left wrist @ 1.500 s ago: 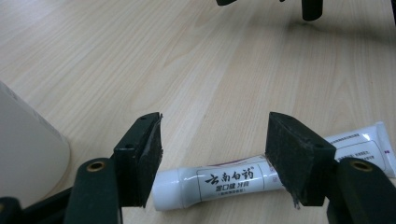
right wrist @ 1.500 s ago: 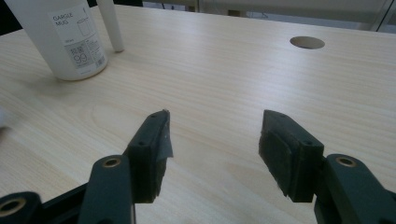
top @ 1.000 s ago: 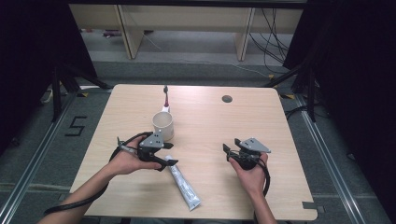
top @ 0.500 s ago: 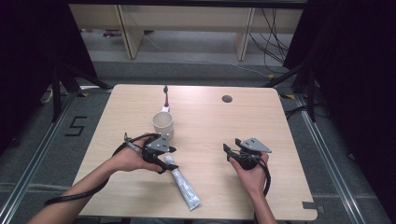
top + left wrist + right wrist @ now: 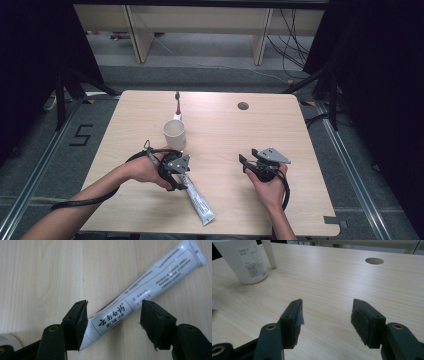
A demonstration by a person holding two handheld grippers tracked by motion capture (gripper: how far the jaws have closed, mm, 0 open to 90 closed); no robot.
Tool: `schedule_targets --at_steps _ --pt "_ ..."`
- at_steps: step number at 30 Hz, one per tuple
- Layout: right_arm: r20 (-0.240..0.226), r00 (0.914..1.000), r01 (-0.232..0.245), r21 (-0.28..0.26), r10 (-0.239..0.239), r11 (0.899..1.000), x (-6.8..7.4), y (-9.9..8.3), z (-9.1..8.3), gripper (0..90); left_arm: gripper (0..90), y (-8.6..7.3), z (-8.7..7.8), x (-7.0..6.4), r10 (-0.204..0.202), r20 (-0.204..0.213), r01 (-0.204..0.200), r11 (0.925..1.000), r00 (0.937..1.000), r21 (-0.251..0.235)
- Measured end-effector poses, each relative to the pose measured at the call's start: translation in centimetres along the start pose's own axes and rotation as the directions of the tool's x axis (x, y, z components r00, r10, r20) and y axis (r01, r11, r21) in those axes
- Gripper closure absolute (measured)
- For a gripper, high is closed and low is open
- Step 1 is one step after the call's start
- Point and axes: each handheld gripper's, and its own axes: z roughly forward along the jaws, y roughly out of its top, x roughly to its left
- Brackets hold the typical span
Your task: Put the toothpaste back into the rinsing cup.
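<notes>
Your forearms are bare, with no sleeves in sight. Each claw, left (image 5: pixel 183 176) and right (image 5: pixel 243 163), is black with a grey three-cornered plate on top and a black cable looping behind. Its jaws are blocky, with dark pads and brass-ringed screw holes.

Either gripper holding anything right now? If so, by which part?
Nothing held. Left gripper is open, straddling the toothpaste tube near its cap end; right gripper is open over bare table.

A white toothpaste tube (image 5: pixel 147 287) is printed with black lettering and a purple stripe. Black tongs (image 5: pixel 113 323) and a pale wood-grain worktop (image 5: pixel 310 150) are seen.
</notes>
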Motion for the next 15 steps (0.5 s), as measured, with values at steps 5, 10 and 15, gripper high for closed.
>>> schedule_targets --at_steps 5,10,15 --pt "0.001 0.9994 0.035 0.007 -0.035 0.999 -0.2 0.0 0.1 43.0 40.4 0.3 0.4 0.1 0.066 0.019 -0.067 0.9968 0.9976 0.044" --pt "-0.009 1.0000 -0.001 -0.001 0.001 1.000 0.2 -0.1 0.2 42.9 40.7 0.3 0.9 0.3 0.088 0.037 -0.090 0.9938 0.9954 0.065" --pt "0.000 0.9999 0.011 0.008 -0.011 1.000 0.0 0.0 0.1 42.9 40.6 0.8 1.4 0.5 0.132 0.041 -0.135 0.9863 0.9905 0.095"
